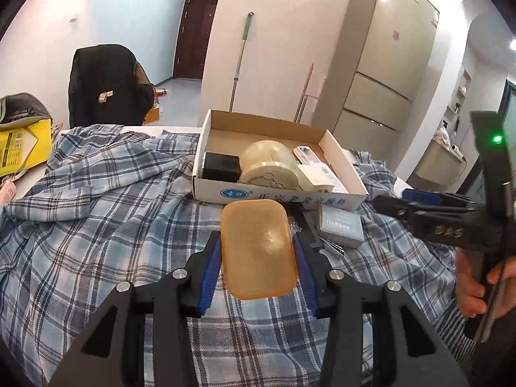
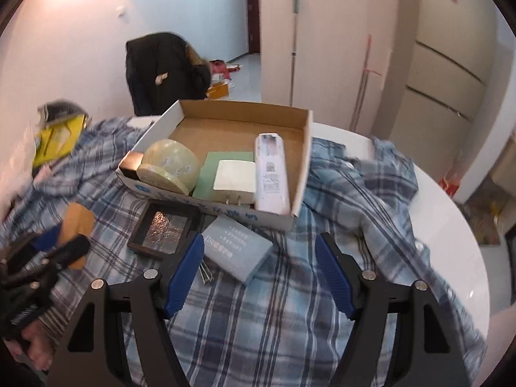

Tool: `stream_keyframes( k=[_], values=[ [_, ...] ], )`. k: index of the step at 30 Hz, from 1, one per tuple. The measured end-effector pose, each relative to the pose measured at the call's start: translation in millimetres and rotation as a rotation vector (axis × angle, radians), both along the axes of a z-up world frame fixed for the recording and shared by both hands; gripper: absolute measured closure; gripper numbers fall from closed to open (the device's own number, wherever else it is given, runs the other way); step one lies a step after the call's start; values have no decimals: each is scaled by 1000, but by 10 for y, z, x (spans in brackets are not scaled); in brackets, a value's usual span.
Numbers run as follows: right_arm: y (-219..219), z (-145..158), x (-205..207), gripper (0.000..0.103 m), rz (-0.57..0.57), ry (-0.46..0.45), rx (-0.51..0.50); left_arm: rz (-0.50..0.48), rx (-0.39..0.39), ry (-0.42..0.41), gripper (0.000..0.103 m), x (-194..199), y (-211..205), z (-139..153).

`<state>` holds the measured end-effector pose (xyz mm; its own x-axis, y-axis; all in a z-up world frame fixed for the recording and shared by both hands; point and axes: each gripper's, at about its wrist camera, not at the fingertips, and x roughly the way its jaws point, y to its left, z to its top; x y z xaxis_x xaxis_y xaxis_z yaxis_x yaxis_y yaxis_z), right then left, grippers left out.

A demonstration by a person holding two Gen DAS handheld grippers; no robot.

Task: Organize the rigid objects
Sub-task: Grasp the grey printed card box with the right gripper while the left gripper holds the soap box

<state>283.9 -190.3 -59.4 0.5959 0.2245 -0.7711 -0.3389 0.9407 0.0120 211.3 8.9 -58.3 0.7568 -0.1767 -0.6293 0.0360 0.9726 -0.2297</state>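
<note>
My left gripper (image 1: 257,242) is shut on an amber soap bar (image 1: 258,250) and holds it above the plaid cloth, just in front of the cardboard box (image 1: 277,195). The soap also shows in the right wrist view (image 2: 76,222). The box (image 2: 300,174) holds a tape roll (image 2: 169,166), a white charger (image 2: 233,182), a white remote (image 2: 271,174), a green card and a black block (image 1: 221,166). My right gripper (image 2: 259,245) is open and empty, above a grey-blue box (image 2: 237,246). A black framed tray (image 2: 163,230) and metal clips (image 2: 205,274) lie beside it.
A plaid shirt (image 1: 96,209) covers the round white table (image 2: 451,225). A yellow bag (image 1: 22,146) sits at the left edge. A chair with a black coat (image 1: 108,85), a mop and a fridge (image 1: 387,64) stand behind the table.
</note>
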Motion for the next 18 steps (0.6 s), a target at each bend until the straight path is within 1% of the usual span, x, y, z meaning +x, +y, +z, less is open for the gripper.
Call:
stream_keyframes(
  k=[5,8,10,11,13,16,18],
  values=[
    [152,-181,224,35,40,51,-24,-1,5,15,57,18,-12,-35],
    [190,-335,371,41,43,112,-7,8,1,6,57,7,5,-22],
    [200,-437,440,48,49,151,7,7,0,20,57,31,6,-43],
    [198,-485,471,48,48,168,17,7,-1,25,57,42,6,-51],
    [162,-491,488,48,46,165,66,6,-10,30,57,60,18,-62],
    [131,-511,520,49,59,196,124,6,-20,40,57,74,36,-79],
    [164,-535,516,49,82,205,105,5,-24,45,57,79,37,-88]
  ],
)
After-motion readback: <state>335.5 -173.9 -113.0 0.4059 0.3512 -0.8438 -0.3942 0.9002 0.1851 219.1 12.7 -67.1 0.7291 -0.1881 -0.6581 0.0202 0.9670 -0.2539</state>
